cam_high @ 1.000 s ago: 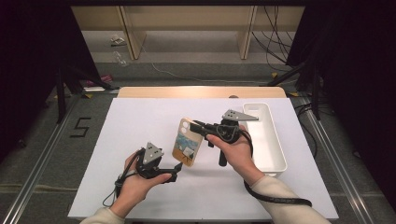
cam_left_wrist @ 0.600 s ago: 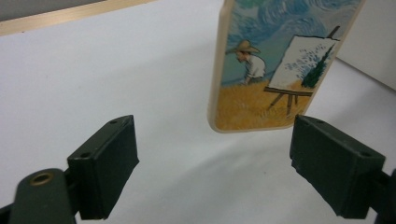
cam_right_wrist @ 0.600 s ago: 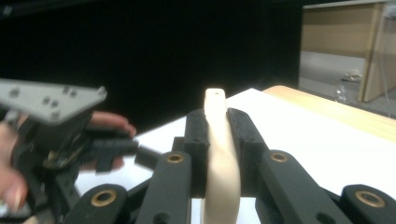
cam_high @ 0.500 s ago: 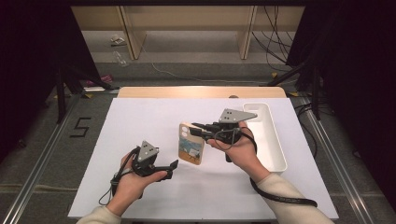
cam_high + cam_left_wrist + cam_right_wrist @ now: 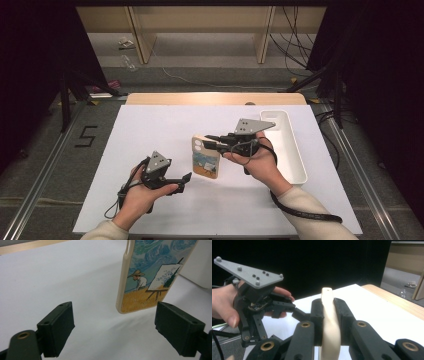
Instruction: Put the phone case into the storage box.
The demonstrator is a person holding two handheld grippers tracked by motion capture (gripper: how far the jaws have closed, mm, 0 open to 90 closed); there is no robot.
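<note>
Lower left of the high view: the left gripper (image 5: 186, 178) rests low over the white bench (image 5: 150, 135), its 2 jaws released with nothing between them.

In the left gripper view the cream-edged phone case with a painted field scene (image 5: 147, 277) hangs ahead and toward the upper right, off the jaw centreline and nearer the right-hand pad, its lower corner clear of the bench.

Frame centre of the high view: the case (image 5: 206, 157) stands with its long axis near vertical. The right gripper (image 5: 212, 141) clamps its top edge.

Right of centre, beyond both: a white rectangular plastic tray (image 5: 295, 150).
</note>
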